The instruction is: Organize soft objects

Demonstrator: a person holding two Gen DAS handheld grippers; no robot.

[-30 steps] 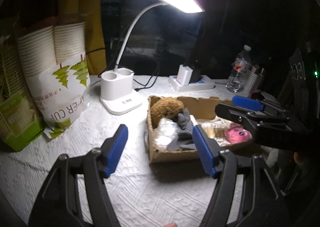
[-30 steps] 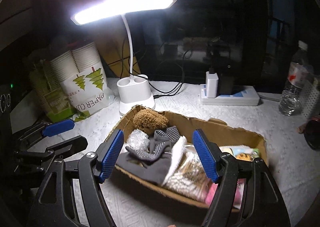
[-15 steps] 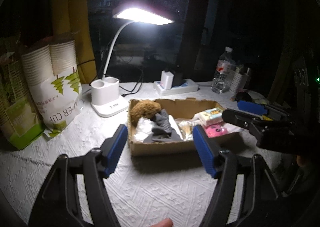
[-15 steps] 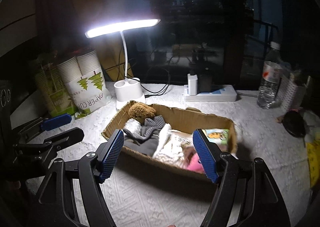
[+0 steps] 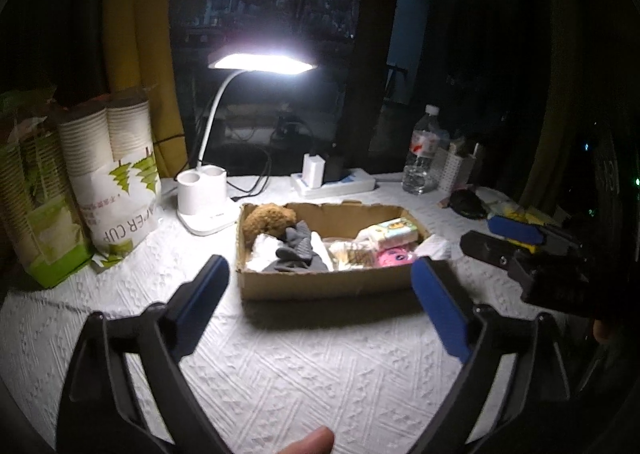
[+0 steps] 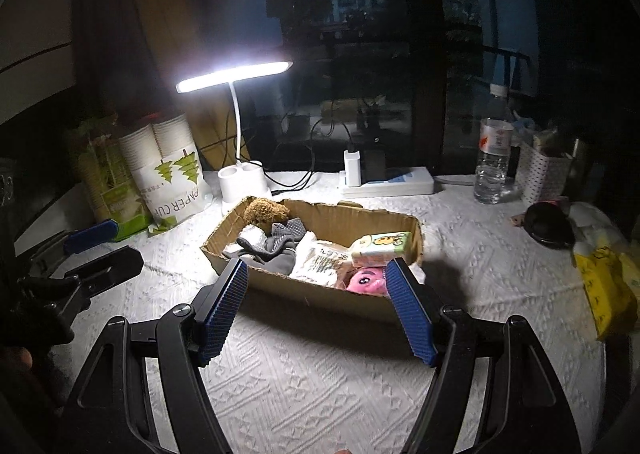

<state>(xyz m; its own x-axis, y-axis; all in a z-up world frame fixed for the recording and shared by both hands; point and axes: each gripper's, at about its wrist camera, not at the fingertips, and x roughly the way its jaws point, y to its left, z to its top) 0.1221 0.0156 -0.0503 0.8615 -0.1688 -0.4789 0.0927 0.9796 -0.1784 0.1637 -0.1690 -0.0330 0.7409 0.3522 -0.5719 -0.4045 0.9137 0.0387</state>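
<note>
A: While both grippers hang spread and empty short of the box (image 5: 328, 286), what step is this?

B: Choosing. Left gripper (image 5: 320, 294), bear (image 5: 269, 218), socks (image 5: 298, 250), pink toy (image 5: 394, 257), right gripper (image 6: 318, 308): next needs a descent onto one.

Light: desk lamp (image 5: 262, 63) alone, glaring white.
Surroundings: dark room and night window.
Shadows: cast forward from the cardboard box (image 6: 320, 290).
Edges: fisheye-bent, black vignette.
</note>
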